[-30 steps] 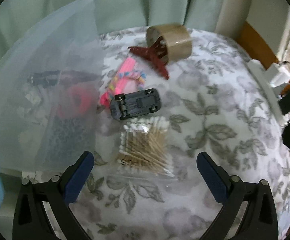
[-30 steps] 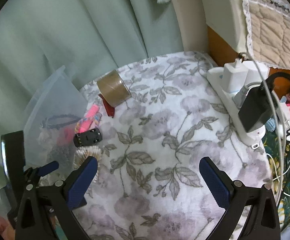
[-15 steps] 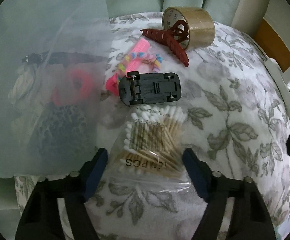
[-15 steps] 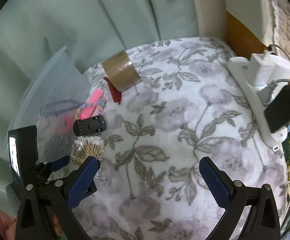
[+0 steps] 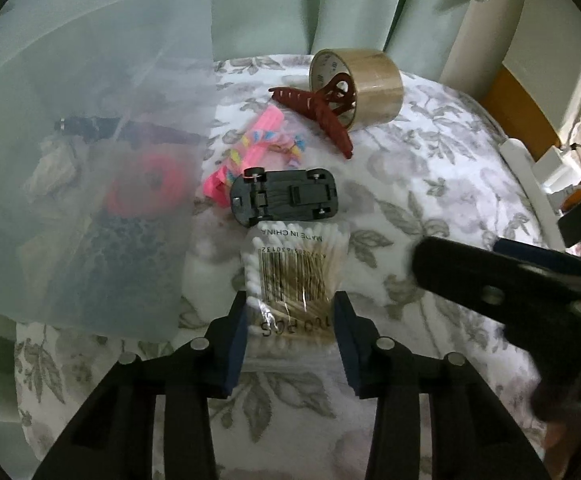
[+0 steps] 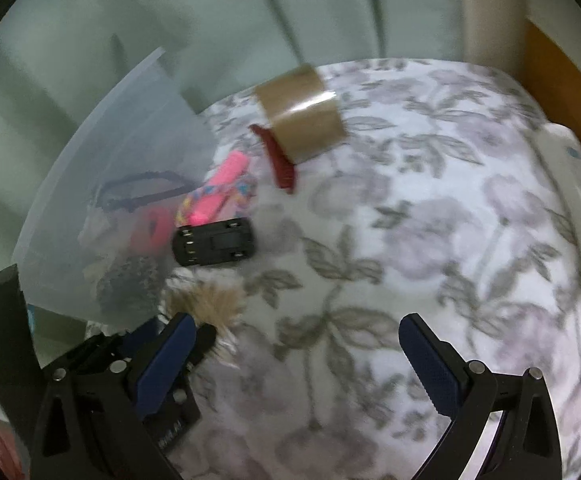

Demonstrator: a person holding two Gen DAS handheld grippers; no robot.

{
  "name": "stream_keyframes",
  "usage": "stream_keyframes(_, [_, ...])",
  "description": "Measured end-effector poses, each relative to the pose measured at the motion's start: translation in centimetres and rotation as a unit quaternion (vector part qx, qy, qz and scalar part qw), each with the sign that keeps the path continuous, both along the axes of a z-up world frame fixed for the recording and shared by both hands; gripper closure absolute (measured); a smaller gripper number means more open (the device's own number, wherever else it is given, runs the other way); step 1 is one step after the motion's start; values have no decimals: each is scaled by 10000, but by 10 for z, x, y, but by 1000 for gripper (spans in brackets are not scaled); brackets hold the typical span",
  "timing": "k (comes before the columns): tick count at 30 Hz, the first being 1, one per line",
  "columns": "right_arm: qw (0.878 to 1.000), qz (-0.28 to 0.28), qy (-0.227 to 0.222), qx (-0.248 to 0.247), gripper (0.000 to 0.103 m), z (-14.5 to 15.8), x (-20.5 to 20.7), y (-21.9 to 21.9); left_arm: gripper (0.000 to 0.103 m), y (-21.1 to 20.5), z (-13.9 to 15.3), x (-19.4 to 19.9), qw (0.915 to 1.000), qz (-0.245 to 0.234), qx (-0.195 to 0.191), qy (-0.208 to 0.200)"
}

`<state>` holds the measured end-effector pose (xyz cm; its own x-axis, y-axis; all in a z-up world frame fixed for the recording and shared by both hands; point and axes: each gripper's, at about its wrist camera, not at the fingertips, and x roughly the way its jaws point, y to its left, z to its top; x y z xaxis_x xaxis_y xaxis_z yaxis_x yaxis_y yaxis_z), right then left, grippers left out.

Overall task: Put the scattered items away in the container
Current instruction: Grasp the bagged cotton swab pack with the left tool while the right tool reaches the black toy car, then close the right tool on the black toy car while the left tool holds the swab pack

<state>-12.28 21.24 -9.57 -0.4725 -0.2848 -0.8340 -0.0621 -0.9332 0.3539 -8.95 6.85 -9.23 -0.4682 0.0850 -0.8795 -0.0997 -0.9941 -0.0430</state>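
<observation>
One swab pack (image 5: 295,280) clamped in left tool (image 5: 290,320); right tool (image 6: 296,340) apart; one car (image 5: 284,196).

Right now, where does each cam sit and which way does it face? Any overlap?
Left wrist: on the left claw, facing forward and down at the cotton swab pack between its fingers; the right claw's body crosses at right.
Right wrist: on the right claw, facing forward over the floral cloth, fingers wide apart; the left claw shows at lower left.
Shared: toy car, tape roll, red hair clip, clear container, swab pack.
</observation>
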Motion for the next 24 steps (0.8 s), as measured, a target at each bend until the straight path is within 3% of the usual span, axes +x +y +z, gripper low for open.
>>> stream_keyframes(8, [9966, 491, 152, -643, 10, -10, -27, -16, 61, 1, -2, 0, 9992, -203, 356, -22])
stream_keyframes(14, [9945, 650, 67, -825, 28, -24, -48, -23, 62, 2, -4, -2, 9980, -308, 557, 1])
stream_keyframes(24, [9837, 1592, 129, -832, 34, -38, -80, -44, 61, 4, -8, -7, 9971, -378, 653, -64])
